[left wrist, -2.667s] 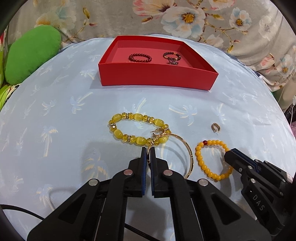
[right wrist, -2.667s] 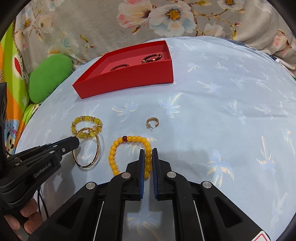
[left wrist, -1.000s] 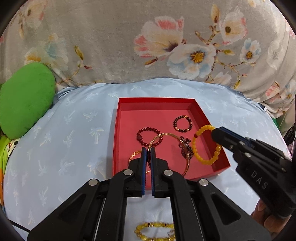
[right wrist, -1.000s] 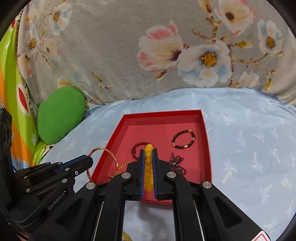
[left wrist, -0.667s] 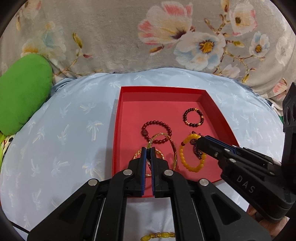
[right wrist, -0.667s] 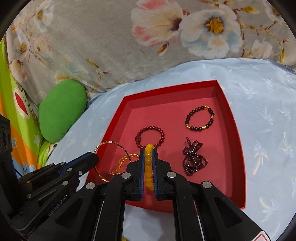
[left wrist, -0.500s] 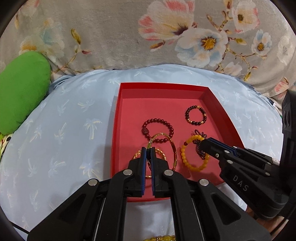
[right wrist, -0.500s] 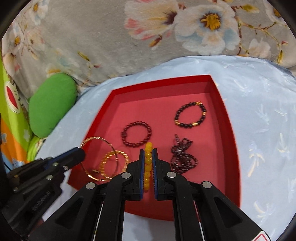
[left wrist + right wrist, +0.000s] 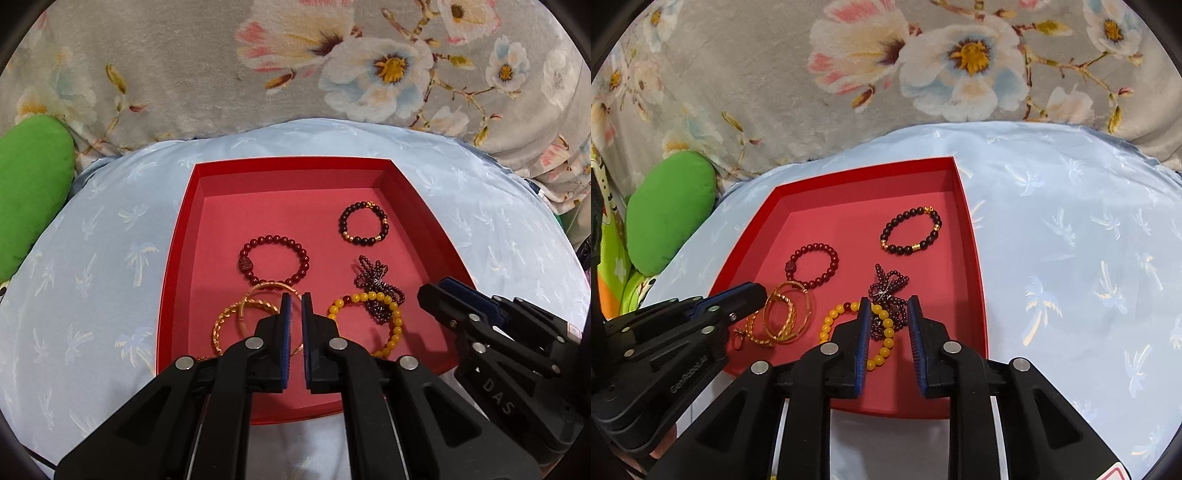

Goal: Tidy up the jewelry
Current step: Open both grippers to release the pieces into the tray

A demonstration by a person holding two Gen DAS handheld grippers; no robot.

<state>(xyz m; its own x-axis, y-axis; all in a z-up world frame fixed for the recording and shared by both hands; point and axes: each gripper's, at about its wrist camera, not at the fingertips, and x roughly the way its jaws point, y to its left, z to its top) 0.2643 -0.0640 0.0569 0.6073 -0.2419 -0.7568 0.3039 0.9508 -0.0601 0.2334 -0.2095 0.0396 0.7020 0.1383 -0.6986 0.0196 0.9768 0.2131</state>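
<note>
Inside the red tray (image 9: 177, 258): yellow bead bracelet (image 9: 849, 314) released, right gripper (image 9: 886, 325) just spread; gold bangle (image 9: 266, 291) down, left gripper (image 9: 293, 314) barely parted, empty. Later items unseen

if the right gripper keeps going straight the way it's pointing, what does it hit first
Most likely the dark purple bead cluster and the yellow bead bracelet lying between the right gripper's just-opened jaws on the red tray floor; depth is hard to judge.

Matt red tray (image 9: 413, 199); glossy yellow beads (image 9: 395, 325); satiny blue cloth (image 9: 92, 266).
</note>
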